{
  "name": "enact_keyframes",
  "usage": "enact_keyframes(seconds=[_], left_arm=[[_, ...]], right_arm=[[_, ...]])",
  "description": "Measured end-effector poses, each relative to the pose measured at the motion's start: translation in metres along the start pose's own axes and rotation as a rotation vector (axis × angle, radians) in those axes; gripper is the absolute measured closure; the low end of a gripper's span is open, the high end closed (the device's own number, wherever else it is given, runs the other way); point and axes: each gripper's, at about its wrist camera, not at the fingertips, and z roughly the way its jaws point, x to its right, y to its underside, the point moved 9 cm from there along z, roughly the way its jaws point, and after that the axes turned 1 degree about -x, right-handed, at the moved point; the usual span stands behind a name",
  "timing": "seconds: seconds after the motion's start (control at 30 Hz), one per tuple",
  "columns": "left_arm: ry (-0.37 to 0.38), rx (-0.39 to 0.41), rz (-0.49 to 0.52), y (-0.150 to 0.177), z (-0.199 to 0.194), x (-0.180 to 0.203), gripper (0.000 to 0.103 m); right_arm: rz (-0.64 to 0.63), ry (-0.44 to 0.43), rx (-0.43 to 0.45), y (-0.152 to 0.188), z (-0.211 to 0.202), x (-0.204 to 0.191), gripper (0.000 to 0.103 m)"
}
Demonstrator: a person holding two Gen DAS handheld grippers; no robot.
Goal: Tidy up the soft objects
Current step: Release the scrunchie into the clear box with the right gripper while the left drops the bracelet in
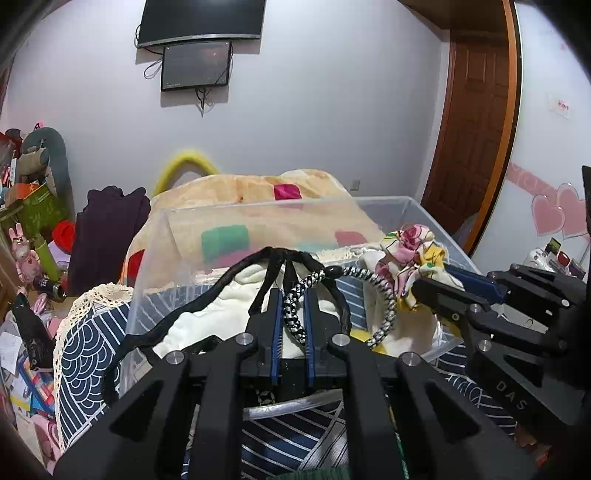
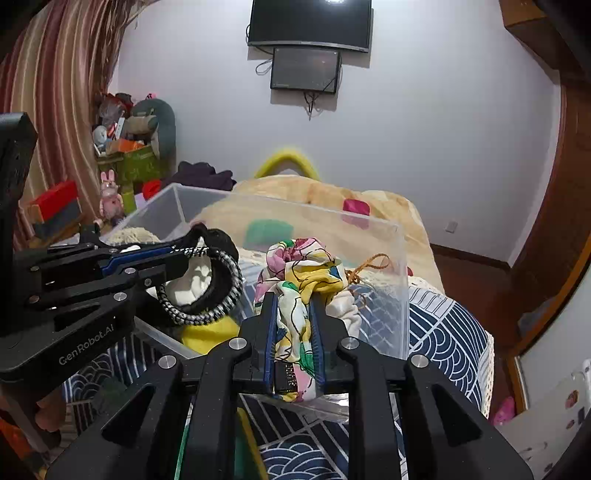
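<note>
White wall fills the back of the room, with a dark screen (image 2: 309, 23) high up and a wooden door (image 1: 476, 122) at the side. Lower down sits a bed with a blue wave-pattern cover (image 2: 448, 332), and on it stands a clear plastic box (image 1: 391, 206).

Left tongs (image 1: 294, 314) are squeezed narrow on a black-and-white braided band (image 1: 384, 306). A black band (image 1: 221, 280) hangs with it. Both loops dangle just over the near edge of the box, above a soft white cloth (image 1: 207, 321) inside. The braided band curves from the tongs toward the right side of the box, so its long way runs left to right.

Right tongs (image 2: 293, 325) are pinched shut on a flowery scrunchie (image 2: 306, 269). The scrunchie sticks straight out past the fingertips, so its long way runs along the tongs, pointing at the far wall of the box. It hangs over the near right corner of the box.

Both tongs are close side by side, and both things sit right above the open box. So the drop spot is straight down from each one. I think the next move is to let go, with the right tongs first, since the scrunchie is already well over the inside. The loops might catch on the fingers.
</note>
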Motion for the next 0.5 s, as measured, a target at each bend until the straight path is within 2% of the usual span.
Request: enact_keyframes(seconds=[0.07,0.2,0.37,0.43,0.5], left_arm=[[0.002,-0.002,0.002,0.001,0.0,0.001,0.093],[0.013,-0.002,0.006,0.002,-0.006,0.003,0.073],[0.018,0.021,0.004,-0.002,-0.022,0.001,0.064],[0.019,0.031,-0.002,-0.003,-0.029,-0.001,0.056],[0.013,0.052,-0.002,-0.004,-0.039,-0.004,0.055]], right_arm=[[0.001,0.032,0.009,0.0,-0.002,0.003,0.079],[0.002,0.05,0.02,0.001,-0.009,0.007,0.068],[0.012,0.058,0.037,-0.002,-0.019,0.014,0.06],[0.018,0.068,0.055,-0.003,-0.024,0.016,0.049],[0.018,0.085,0.076,-0.003,-0.032,0.018,0.045]])
